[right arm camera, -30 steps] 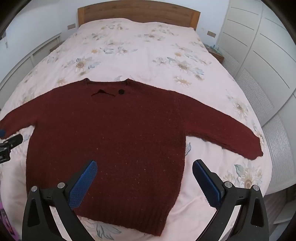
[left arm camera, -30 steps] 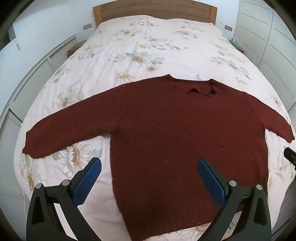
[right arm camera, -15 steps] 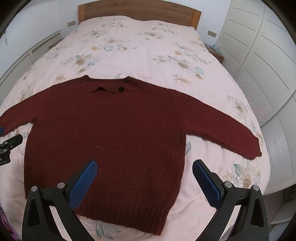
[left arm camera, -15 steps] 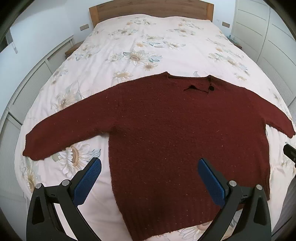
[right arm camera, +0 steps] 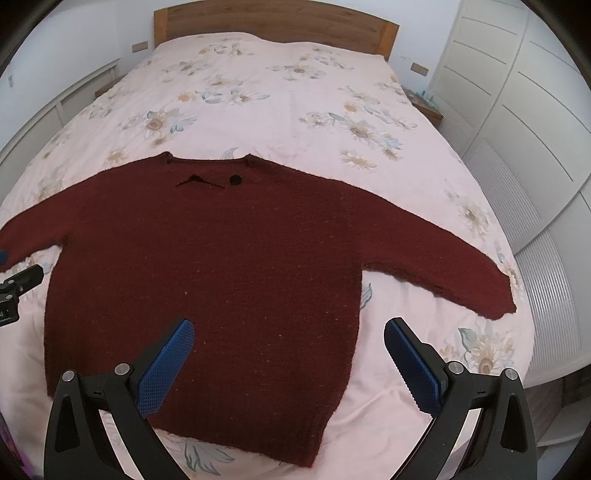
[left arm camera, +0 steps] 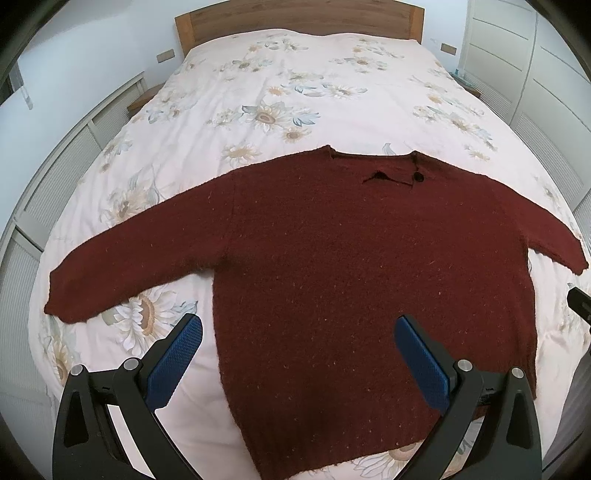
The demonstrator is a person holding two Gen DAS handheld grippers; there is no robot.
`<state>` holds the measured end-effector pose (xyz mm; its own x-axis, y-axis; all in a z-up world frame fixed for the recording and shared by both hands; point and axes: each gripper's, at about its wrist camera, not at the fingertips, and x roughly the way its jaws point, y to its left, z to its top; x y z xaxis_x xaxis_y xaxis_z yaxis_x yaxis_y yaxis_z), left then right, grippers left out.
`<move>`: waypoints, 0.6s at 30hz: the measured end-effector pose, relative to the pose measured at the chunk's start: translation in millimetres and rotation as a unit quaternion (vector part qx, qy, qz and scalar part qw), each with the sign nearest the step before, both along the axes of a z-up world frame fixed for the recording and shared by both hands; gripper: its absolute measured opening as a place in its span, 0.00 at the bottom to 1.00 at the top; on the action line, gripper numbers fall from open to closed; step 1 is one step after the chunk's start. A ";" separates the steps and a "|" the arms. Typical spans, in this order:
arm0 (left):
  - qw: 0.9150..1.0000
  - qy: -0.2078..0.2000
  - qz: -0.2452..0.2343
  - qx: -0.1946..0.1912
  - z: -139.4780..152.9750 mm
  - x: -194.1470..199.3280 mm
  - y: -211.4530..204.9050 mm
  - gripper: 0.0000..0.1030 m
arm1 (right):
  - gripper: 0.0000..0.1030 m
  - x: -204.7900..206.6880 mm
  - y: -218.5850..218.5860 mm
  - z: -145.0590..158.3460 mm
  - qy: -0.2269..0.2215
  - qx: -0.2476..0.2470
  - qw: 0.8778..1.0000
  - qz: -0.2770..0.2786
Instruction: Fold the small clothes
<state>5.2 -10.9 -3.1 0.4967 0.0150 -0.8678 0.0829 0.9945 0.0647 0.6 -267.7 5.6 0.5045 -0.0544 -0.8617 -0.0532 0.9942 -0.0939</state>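
- Claw tips first: the left claw (left arm camera: 297, 341) is spread wide and grips nothing, its blue pads (left arm camera: 173, 363) poised above the sweater's hem near the foot edge of the bed (left arm camera: 314, 81).
- Right claw (right arm camera: 288, 345) is likewise wide apart and empty, one pad over the sweater's body and the other over bare cover toward the bed's right edge.
- Each claw's black frame shows at the side of the other's view, so the two sit side by side at the foot edge.
- Sweater (left arm camera: 351, 266), dark red knit, lies flat across the near half of the bed with both sleeves out, neckline and a dark button (right arm camera: 235, 180) toward the wooden headboard (right arm camera: 273, 18).
- Floral bedcover (right arm camera: 280, 99) is bare beyond the neckline.
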 end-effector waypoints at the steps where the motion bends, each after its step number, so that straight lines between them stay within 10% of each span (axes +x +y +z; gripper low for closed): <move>1: 1.000 0.000 0.000 0.001 -0.1 0.5 -0.5 0.99 | 1.00 0.1 -0.3 0.4 0.000 0.000 1.000 0.000; 18: 1.000 -0.003 -0.001 0.005 2.3 1.7 1.6 0.99 | 1.00 3.0 -1.0 4.2 0.000 0.003 1.000 0.000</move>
